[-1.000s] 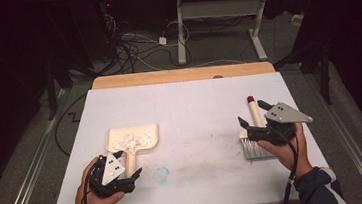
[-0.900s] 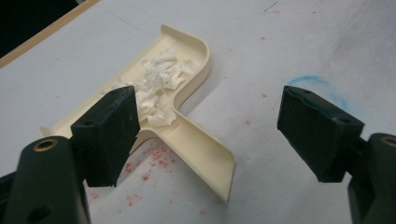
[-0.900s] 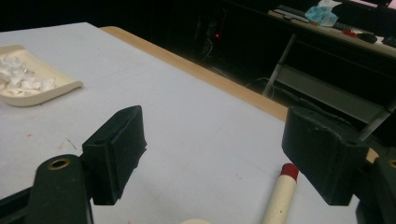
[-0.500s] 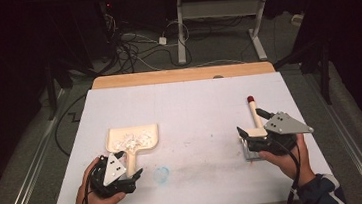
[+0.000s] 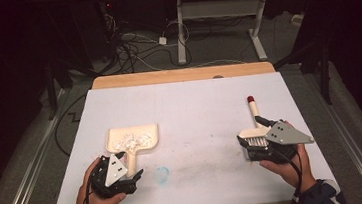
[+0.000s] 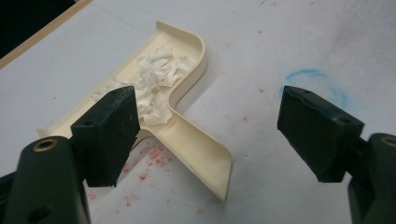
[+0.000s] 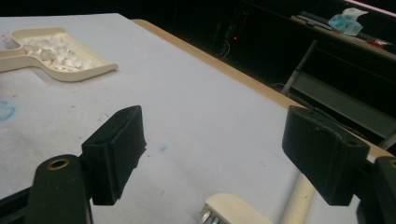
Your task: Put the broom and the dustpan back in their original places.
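Cream plastic dustpan [image 6: 175,107] holding white paper scraps [image 6: 156,77] lies just beyond left gripper [image 6: 210,135], jaws spread. Cream brush [image 5: 254,125] under right gripper [image 7: 215,154], jaws spread. Sweeping looks finished; next: close on dustpan handle, lift level.

On the table [image 5: 183,96] the dustpan [image 5: 132,139] lies to the left, its pan end pointing away from the person and its handle pointing back toward them. A heap of scraps [image 5: 128,140] sits in the pan. The left gripper [image 5: 131,179] is at the near end of that handle, just beside it, with a smudge [image 5: 162,174] on the table just to its right. Well apart, on the right side, lies the brush [image 5: 253,130], head nearer the person, handle running away. The right gripper [image 5: 250,150] sits over the brush head, at the near right of the table.
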Demonstrator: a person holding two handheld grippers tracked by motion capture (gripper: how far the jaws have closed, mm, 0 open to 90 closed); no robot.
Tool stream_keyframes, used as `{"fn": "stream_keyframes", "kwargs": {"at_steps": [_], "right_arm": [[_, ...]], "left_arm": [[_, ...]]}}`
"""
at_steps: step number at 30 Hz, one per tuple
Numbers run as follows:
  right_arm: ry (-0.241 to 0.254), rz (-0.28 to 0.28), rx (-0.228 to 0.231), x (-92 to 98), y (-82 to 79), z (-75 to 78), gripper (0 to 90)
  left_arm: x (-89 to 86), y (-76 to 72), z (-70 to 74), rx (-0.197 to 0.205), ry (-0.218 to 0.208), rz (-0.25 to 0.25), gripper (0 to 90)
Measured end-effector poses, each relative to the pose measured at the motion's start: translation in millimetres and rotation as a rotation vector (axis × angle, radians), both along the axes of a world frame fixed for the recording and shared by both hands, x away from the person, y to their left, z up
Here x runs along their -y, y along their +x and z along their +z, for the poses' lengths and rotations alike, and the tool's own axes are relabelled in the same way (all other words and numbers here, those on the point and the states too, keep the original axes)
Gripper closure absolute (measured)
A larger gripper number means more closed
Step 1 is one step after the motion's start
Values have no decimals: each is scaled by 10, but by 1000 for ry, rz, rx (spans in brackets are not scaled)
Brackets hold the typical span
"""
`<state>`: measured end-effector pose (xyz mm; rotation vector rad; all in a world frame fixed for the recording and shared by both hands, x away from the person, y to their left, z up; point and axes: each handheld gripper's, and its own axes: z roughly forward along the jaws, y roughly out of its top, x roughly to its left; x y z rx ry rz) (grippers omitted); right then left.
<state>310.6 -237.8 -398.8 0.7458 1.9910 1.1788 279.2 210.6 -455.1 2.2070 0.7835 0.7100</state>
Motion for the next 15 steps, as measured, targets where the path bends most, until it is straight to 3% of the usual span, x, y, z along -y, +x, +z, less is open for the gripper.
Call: {"fn": "stream_keyframes", "kwargs": {"at_steps": [15], "right_arm": [[-27,3,-28,70,-165,-236,216]], "left_arm": [[41,4,-19,4,22,-11,202]]}}
